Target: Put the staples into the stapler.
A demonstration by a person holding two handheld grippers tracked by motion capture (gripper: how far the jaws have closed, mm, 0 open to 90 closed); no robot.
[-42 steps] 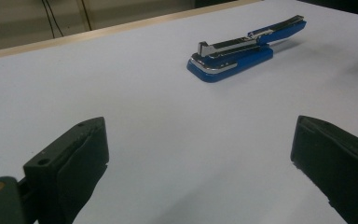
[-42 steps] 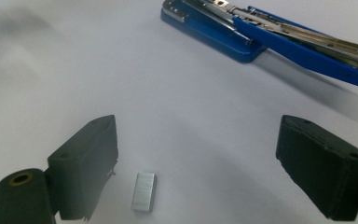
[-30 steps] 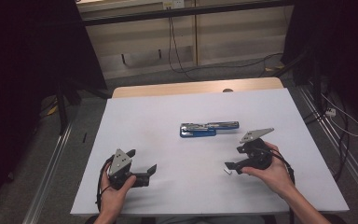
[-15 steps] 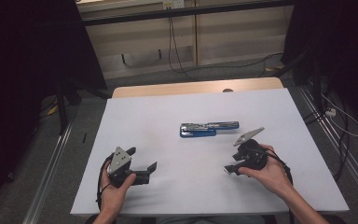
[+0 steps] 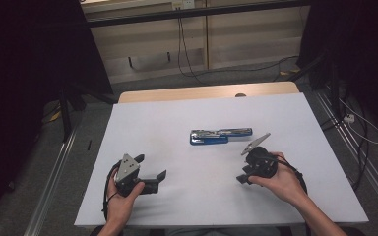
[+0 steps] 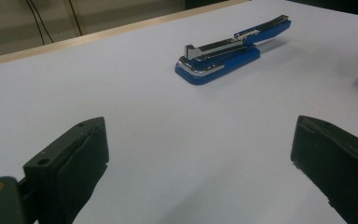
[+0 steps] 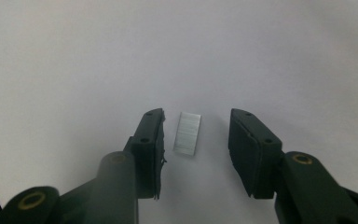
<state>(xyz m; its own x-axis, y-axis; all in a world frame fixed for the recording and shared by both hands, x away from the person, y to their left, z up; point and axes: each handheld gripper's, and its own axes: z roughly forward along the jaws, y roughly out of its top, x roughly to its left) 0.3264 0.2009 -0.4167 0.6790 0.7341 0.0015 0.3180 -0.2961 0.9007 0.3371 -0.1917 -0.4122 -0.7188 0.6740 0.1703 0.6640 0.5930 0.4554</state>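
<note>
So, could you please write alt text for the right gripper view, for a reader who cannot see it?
A small silver strip of staples lies flat on the white table surface, between the two black jaws of the right gripper, which have just been closing around it. Neither pad touches the strip yet; a gap remains on each side.

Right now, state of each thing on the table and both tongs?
Stapler: opened out flat, blue base and metal arm in a line, lying on the table, untouched.
Staple strip: lying flat on the table between the right tongs' jaws, pads not yet on it.
Right tongs: open, jaws have just been closing around the strip.
Left tongs: open wide, nothing between the jaws, pointed toward the stapler.
</note>
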